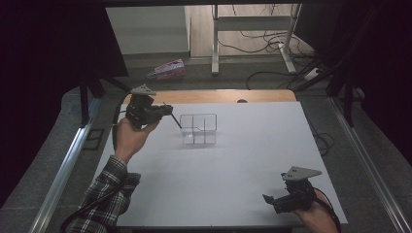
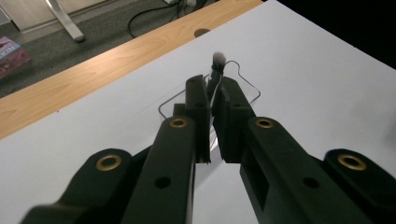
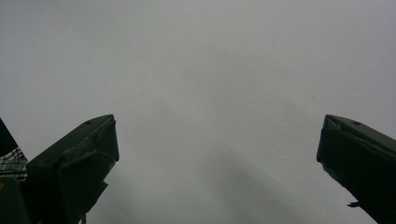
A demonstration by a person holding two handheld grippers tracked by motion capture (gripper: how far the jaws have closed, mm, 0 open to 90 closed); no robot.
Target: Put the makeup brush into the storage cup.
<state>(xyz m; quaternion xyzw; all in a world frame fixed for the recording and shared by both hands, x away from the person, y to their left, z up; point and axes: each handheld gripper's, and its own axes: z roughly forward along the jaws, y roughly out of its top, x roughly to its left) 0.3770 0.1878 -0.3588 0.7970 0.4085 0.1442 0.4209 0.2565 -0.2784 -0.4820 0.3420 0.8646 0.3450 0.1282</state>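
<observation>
A clear plastic box with dividers [image 1: 198, 128] stands on the white table [image 1: 243, 155], left of the middle. My left gripper [image 1: 167, 110] hovers just left of it, shut on a thin dark brush [image 1: 174, 119] that slants down toward the box's left wall. In the left gripper view the pads [image 2: 201, 100] pinch the brush stem, and its pale bristle tip [image 2: 217, 59] sticks out over the box rim [image 2: 248, 83]. My right gripper [image 1: 268, 199] rests near the table's front right corner. Its jaws stand wide open over bare white table [image 3: 217, 140], with nothing between them.
A strip of wooden tabletop [image 1: 218, 95] runs along the far edge. Beyond it, on the floor, lie a pink box [image 1: 169, 69], a metal desk frame [image 1: 215, 43] and loose cables [image 1: 272, 43]. Metal rails [image 1: 68, 160] flank the table.
</observation>
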